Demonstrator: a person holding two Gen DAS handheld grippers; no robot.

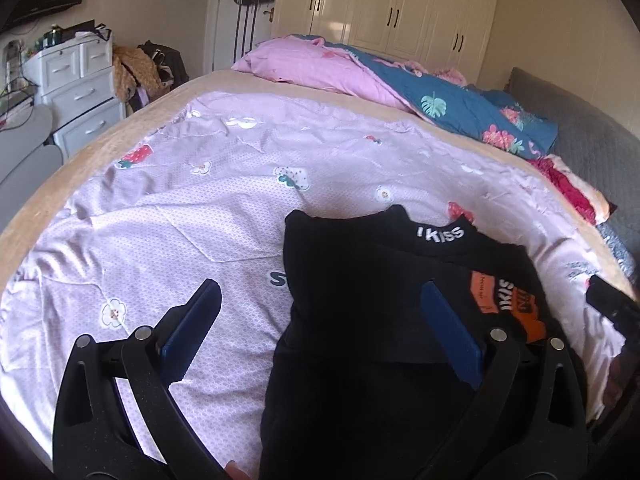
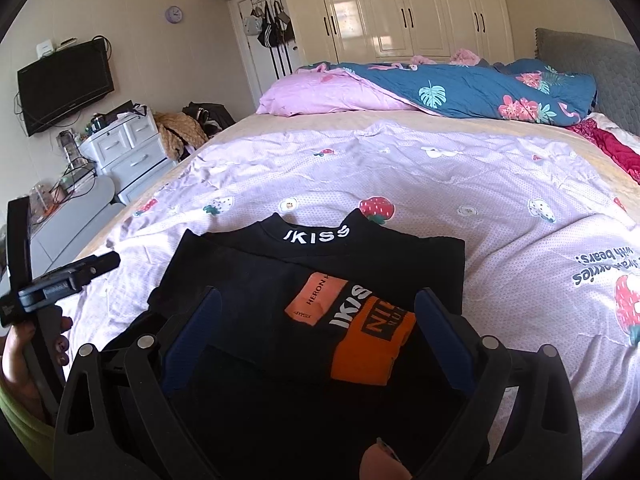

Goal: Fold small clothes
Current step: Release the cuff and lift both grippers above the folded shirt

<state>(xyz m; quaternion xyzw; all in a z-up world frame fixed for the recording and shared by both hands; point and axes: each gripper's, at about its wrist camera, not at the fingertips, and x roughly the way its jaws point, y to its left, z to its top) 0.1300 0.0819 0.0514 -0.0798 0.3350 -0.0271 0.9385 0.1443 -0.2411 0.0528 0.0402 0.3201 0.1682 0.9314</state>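
Observation:
A small black top (image 1: pixel 360 280) with a white "IKISS" collar and orange patches lies partly folded on the lilac quilt (image 1: pixel 180 208). It also shows in the right wrist view (image 2: pixel 280 272), its sides folded in over the middle. My left gripper (image 1: pixel 320 296) is open above the top's left edge, one finger over the quilt, one over the cloth. My right gripper (image 2: pixel 318 306) is open and empty, hovering over the top's lower middle. The left gripper's body (image 2: pixel 60 280) shows at the left of the right wrist view.
The quilt covers a bed (image 2: pixel 400 120) with a pink pillow (image 2: pixel 320 92) and a blue floral duvet (image 2: pixel 480 88) at the far side. White drawers (image 2: pixel 128 148) and a pile of clothes (image 2: pixel 180 132) stand left of the bed. Wardrobes (image 2: pixel 400 8) line the back wall.

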